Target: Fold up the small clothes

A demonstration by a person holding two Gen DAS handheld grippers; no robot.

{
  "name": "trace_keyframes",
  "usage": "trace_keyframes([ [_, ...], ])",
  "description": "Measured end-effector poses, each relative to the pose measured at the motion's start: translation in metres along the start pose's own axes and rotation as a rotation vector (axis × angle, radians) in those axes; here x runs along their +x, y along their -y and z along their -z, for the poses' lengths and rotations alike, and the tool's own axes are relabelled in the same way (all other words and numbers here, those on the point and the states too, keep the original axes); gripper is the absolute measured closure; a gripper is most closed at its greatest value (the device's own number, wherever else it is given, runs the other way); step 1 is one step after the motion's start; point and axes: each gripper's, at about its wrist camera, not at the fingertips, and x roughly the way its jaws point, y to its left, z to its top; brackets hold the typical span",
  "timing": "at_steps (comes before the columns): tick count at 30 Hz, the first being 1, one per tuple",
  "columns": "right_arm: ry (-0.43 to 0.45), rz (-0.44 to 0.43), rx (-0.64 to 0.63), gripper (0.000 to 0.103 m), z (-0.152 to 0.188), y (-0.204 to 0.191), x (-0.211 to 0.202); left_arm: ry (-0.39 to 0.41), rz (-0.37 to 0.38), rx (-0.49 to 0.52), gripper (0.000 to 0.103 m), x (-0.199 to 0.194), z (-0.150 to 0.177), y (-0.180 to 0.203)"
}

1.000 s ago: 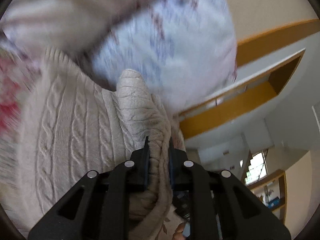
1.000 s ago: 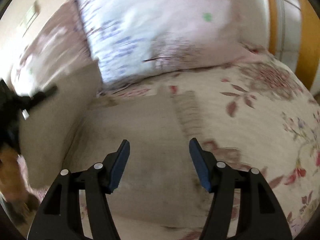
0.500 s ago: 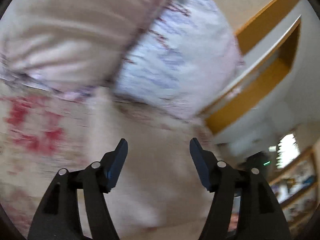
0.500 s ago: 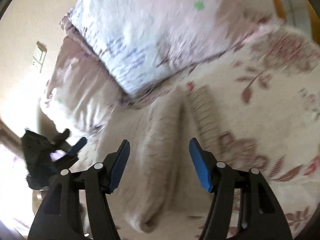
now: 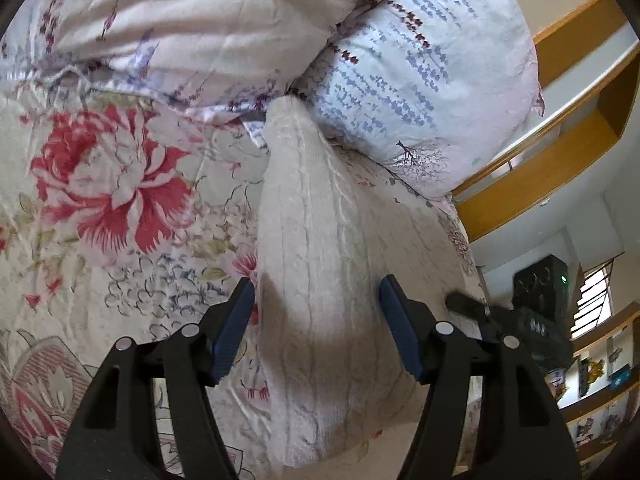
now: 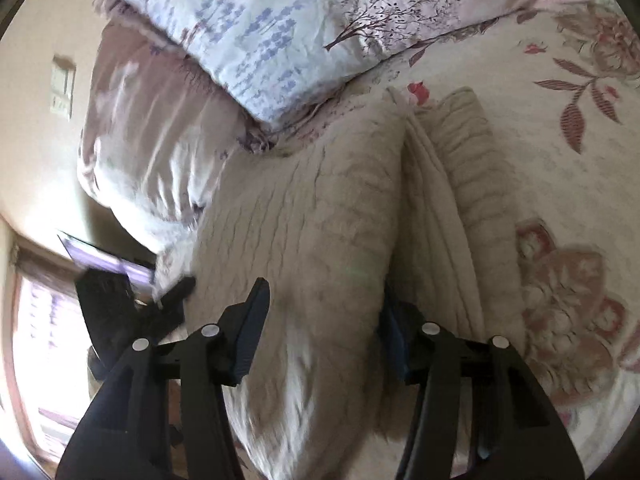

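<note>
A cream cable-knit sweater [image 5: 320, 264] lies folded in a long strip on the floral bedspread [image 5: 112, 184], its far end against the pillows. My left gripper [image 5: 318, 320] is open, its jaws astride the sweater's near part, holding nothing. In the right wrist view the same sweater [image 6: 320, 216] shows folded layers with a ribbed edge [image 6: 480, 184] on the right. My right gripper [image 6: 324, 328] is open above the sweater. The right gripper shows in the left wrist view [image 5: 532, 320], and the left gripper shows in the right wrist view [image 6: 120, 312].
A white pillow with blue print [image 5: 420, 64] and a pink floral pillow [image 5: 180, 20] lie at the head of the bed. Wooden shelving [image 5: 560, 152] stands to the right. A wall switch [image 6: 62, 86] and a bright window [image 6: 44, 344] are at the left.
One second ago my left gripper was shut on a bunched part of the sweater. It has let go and opened; the sweater now lies flat on the bed. My right gripper moved in over it.
</note>
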Motion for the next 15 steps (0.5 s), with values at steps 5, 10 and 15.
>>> trace_keyframes([
  [5,0.037,-0.002,0.065,0.070,-0.021,0.011,0.011,-0.020,0.052,-0.071,0.037,0.004,0.001,-0.009],
  [10,0.115,0.109,-0.095,0.083,-0.021,-0.020,0.003,-0.019,0.062,-0.097,0.035,-0.002,-0.002,-0.009],
  [15,0.263,0.189,-0.258,0.084,-0.022,-0.061,-0.028,-0.006,0.061,-0.102,0.034,-0.008,-0.002,-0.008],
])
